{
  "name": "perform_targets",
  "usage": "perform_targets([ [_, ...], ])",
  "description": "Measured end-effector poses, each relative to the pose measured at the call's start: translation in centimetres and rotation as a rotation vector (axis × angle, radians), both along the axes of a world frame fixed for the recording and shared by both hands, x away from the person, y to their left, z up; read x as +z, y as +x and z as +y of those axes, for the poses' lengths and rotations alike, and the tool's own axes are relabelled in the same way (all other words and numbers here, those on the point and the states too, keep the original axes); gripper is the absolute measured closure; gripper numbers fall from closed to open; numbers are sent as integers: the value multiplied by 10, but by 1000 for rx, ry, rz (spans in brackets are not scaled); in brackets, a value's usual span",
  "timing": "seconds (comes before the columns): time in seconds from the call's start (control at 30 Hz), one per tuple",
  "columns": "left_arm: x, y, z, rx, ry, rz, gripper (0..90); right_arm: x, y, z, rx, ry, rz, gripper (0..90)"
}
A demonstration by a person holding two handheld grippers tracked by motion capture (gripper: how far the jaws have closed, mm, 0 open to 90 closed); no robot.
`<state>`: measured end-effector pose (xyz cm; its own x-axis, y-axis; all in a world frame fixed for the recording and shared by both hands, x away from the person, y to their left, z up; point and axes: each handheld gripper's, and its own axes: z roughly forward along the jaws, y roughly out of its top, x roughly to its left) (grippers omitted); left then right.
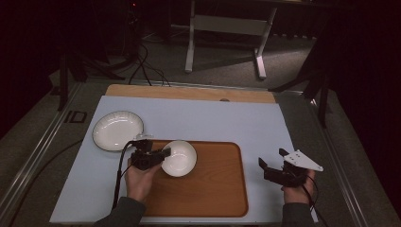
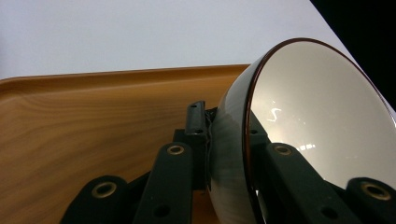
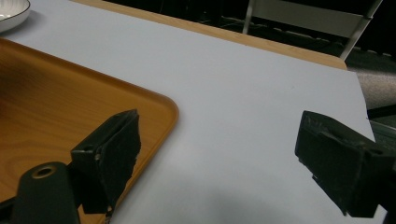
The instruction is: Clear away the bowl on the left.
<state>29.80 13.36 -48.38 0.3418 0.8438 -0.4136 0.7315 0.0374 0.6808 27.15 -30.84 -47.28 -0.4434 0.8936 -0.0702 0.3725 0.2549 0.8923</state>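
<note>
Left tongs [image 1: 163, 153]: we pinch the bowl [image 1: 179, 158] rim.
Right tongs [image 1: 274, 165]: released, idle.
Risk: tilted bowl slipping onto tray [image 1: 213, 189].

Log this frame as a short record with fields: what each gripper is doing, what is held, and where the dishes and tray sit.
left gripper: jaws shut on the rim of the bowl, one jaw inside, one outside
bowl: white inside, tilted, over the tray's far left part
right gripper: jaws open, holding nothing, right of the tray
tray: wooden, on the pale mat
plate: white, on the mat left of the tray
</note>
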Motion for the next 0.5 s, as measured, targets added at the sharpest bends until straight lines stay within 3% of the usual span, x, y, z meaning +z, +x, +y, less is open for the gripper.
perform_targets([
  [0.5,-5,1,-5,-13,15,16,799,0,1,-1,3,0,0,137],
])
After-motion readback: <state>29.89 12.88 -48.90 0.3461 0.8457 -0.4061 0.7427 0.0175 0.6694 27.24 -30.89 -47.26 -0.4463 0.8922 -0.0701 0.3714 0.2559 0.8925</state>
